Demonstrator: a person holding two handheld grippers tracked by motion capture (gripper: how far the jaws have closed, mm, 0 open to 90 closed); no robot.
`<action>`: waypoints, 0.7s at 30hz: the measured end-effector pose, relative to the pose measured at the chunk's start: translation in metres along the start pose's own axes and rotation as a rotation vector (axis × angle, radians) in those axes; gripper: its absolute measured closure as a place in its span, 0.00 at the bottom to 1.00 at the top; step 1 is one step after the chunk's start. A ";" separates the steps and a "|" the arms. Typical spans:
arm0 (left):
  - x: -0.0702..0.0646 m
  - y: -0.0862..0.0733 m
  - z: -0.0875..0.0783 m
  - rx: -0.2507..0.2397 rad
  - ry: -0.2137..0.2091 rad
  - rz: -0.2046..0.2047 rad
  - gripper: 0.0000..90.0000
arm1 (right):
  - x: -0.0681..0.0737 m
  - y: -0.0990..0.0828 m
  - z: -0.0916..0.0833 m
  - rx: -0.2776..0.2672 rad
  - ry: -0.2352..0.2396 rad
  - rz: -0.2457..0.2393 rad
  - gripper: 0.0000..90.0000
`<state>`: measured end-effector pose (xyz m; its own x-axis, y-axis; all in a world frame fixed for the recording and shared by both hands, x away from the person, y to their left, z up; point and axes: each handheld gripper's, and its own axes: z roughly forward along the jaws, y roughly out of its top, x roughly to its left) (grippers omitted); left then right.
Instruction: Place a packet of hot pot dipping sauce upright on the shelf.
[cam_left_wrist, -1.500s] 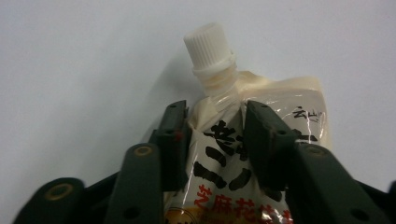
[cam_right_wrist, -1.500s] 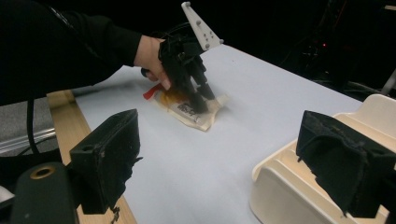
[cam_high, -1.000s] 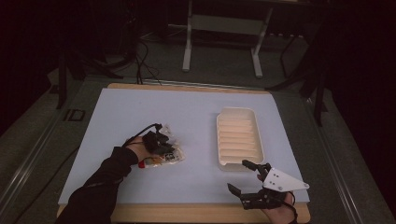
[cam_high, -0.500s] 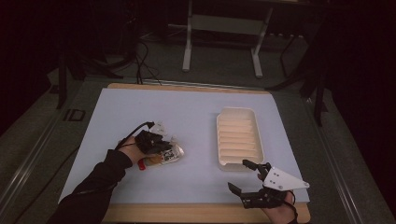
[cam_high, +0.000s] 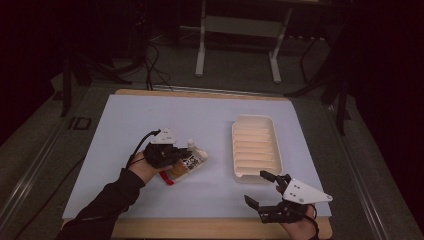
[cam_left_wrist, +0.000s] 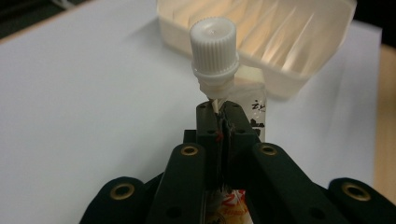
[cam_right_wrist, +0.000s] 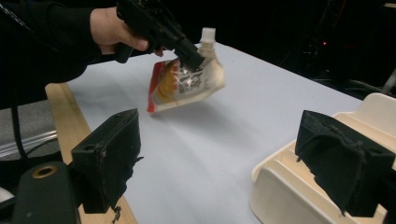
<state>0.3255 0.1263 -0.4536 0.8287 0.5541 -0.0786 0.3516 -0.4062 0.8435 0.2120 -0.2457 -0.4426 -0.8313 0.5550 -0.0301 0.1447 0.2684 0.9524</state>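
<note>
My left gripper (cam_high: 176, 156) pinches a spouted drink pouch (cam_high: 189, 163) clear of the counter (cam_high: 125, 125); its print is unreadable. My right gripper (cam_high: 260, 189) gapes beside the ribbed tray (cam_high: 255, 145).

One spouted pouch (cam_high: 187, 161), clamped between the left gripper's jaws. One ribbed cream tray (cam_high: 256, 146). Two grippers total.
</note>
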 end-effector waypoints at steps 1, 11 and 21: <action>-0.002 0.000 0.000 -0.020 -0.001 -0.007 0.97 | 0.000 0.000 0.000 0.003 0.011 0.002 0.13; -0.023 -0.005 0.005 -0.153 -0.052 -0.046 0.97 | -0.001 0.002 0.002 0.033 0.002 -0.017 0.17; -0.045 -0.010 0.012 -0.307 -0.162 -0.072 0.97 | 0.006 0.013 0.005 0.005 0.001 -0.084 0.16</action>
<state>0.2900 0.0966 -0.4654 0.8736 0.4406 -0.2067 0.2853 -0.1194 0.9510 0.2110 -0.2350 -0.4321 -0.8412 0.5295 -0.1093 0.0772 0.3178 0.9450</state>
